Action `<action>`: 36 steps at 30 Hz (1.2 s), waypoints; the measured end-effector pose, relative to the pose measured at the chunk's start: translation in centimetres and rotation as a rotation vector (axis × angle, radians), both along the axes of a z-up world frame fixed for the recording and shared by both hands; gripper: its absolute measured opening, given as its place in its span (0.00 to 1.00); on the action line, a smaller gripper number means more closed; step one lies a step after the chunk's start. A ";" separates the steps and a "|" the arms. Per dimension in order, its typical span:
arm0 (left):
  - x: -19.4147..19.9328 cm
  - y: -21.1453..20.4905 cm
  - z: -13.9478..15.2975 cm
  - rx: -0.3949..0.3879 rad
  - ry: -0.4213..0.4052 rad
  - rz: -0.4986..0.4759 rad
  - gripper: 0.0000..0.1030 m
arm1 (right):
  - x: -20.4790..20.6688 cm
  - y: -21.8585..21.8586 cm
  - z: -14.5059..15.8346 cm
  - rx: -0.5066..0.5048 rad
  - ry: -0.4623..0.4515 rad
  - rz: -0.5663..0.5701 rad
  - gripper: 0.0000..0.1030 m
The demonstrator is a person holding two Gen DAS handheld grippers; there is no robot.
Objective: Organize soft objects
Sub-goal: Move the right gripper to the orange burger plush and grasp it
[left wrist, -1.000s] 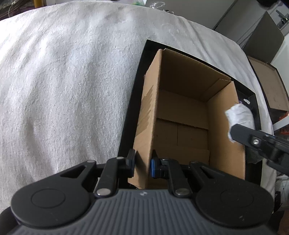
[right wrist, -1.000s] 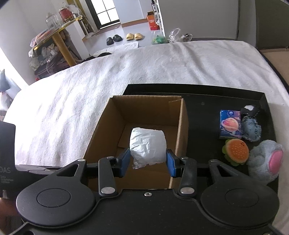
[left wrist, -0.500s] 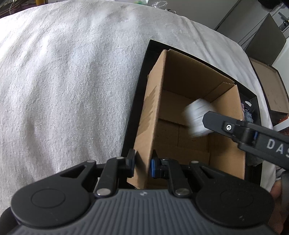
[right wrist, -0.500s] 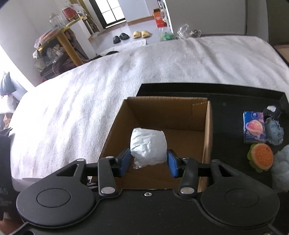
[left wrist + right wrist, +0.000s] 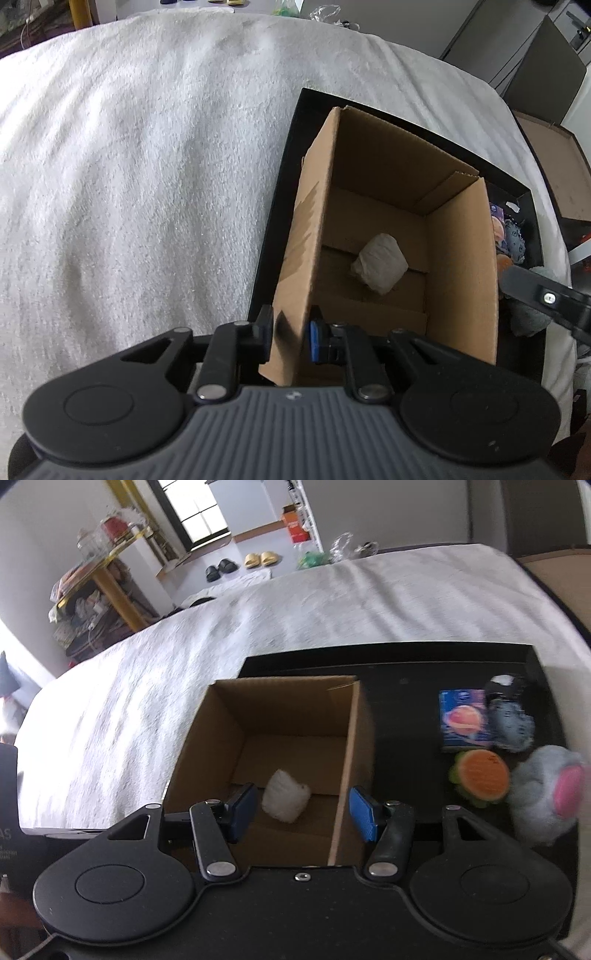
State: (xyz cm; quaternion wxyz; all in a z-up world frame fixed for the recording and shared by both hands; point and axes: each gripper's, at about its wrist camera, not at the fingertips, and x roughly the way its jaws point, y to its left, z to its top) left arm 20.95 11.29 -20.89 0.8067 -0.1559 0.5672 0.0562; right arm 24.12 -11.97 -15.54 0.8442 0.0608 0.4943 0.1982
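An open cardboard box (image 5: 461, 266) (image 5: 273, 709) stands on a black tray (image 5: 399, 664). A white crumpled soft bundle (image 5: 380, 264) (image 5: 286, 799) lies on the box floor. My left gripper (image 5: 290, 338) is shut on the box's near left wall. My right gripper (image 5: 301, 812) is open and empty above the box's near edge. To the right on the tray lie a blue packet (image 5: 463, 720), a grey plush (image 5: 511, 720), a burger toy (image 5: 480, 775) and a grey-pink plush (image 5: 546, 794).
The tray rests on a white blanket (image 5: 147, 166) covering a bed. A brown case (image 5: 554, 166) sits beyond the bed's right edge. A yellow table (image 5: 103, 587) with clutter and slippers (image 5: 240, 563) are on the floor far behind.
My right gripper opened and let go of the white bundle, which dropped to the box floor. The right gripper has shifted right. The left gripper keeps its hold on the box wall.
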 end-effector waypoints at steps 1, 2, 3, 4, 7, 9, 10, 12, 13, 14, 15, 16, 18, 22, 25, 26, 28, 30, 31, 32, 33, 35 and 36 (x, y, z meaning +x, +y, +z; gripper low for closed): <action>0.0 -0.2 0.1 0.008 0.000 -0.001 0.18 | -0.1 -0.5 0.1 0.002 -0.004 -0.007 0.54; 0.1 -0.2 0.2 0.015 0.001 -0.001 0.20 | -0.2 -1.0 0.2 0.003 -0.008 -0.014 0.54; 0.1 -0.4 0.3 0.021 0.001 -0.002 0.21 | -0.2 -1.5 0.2 0.004 -0.011 -0.020 0.53; 0.2 -0.5 0.4 0.025 0.001 -0.004 0.25 | -0.3 -2.0 0.1 0.003 -0.013 -0.026 0.53; 0.3 -1.0 0.8 0.045 -0.005 -0.009 0.36 | -0.3 -3.3 -0.1 0.003 -0.014 -0.049 0.52; 0.3 -1.3 1.1 0.067 -0.014 -0.014 0.42 | -0.3 -4.3 -0.4 0.006 -0.014 -0.069 0.52; 0.3 -1.5 1.2 0.073 -0.018 -0.015 0.46 | -0.3 -4.8 -0.6 0.009 -0.012 -0.079 0.52; 0.4 -1.8 1.4 0.081 -0.025 -0.017 0.50 | -0.2 -5.8 -1.0 0.010 -0.011 -0.093 0.52; 0.5 -2.0 1.4 0.085 -0.029 -0.018 0.52 | -0.1 -6.2 -1.2 0.010 -0.010 -0.100 0.52; 0.6 -2.2 1.5 0.090 -0.032 -0.020 0.53 | 0.0 -6.7 -1.5 0.012 -0.008 -0.108 0.52; 0.7 -2.3 1.6 0.099 -0.034 -0.022 0.54 | 0.1 -7.2 -1.7 0.013 -0.007 -0.114 0.52; 0.8 -2.5 1.7 0.108 -0.035 -0.023 0.55 | 0.3 -7.6 -2.0 0.016 -0.005 -0.120 0.52; 1.1 -2.9 1.7 0.127 -0.036 -0.027 0.56 | 0.3 -8.2 -2.4 0.016 -0.006 -0.129 0.52; 1.5 -3.4 1.7 0.155 -0.035 -0.029 0.58 | 1.0 -9.4 -3.4 0.016 -0.001 -0.147 0.53; 2.0 -3.9 1.5 0.177 -0.035 -0.032 0.59 | 1.6 -10.2 -4.4 0.015 0.004 -0.154 0.53; 2.1 -4.1 1.5 0.185 -0.036 -0.034 0.59 | 1.9 -10.4 -4.9 0.016 0.005 -0.158 0.53; 2.5 -4.4 1.3 0.200 -0.036 -0.035 0.59 | 2.5 -10.8 -5.7 0.001 -0.006 -0.163 0.53; 2.8 -4.6 1.2 0.213 -0.038 -0.024 0.59 | 3.0 -11.2 -6.6 -0.010 -0.011 -0.165 0.54; 2.9 -4.6 1.2 0.217 -0.040 -0.017 0.59 | 3.3 -11.4 -7.2 -0.005 -0.009 -0.163 0.54; 3.0 -4.6 1.1 0.221 -0.039 -0.013 0.59 | 3.5 -11.6 -7.7 -0.005 -0.010 -0.161 0.54; 3.2 -4.7 1.0 0.230 -0.034 -0.011 0.59 | 3.7 -11.7 -8.0 -0.016 -0.011 -0.164 0.54; 3.5 -4.7 0.9 0.251 -0.031 -0.007 0.59 | 3.7 -11.7 -8.5 -0.026 -0.038 -0.148 0.56; 3.6 -4.7 0.9 0.260 -0.029 -0.007 0.59 | 3.7 -11.6 -8.7 -0.033 -0.047 -0.140 0.56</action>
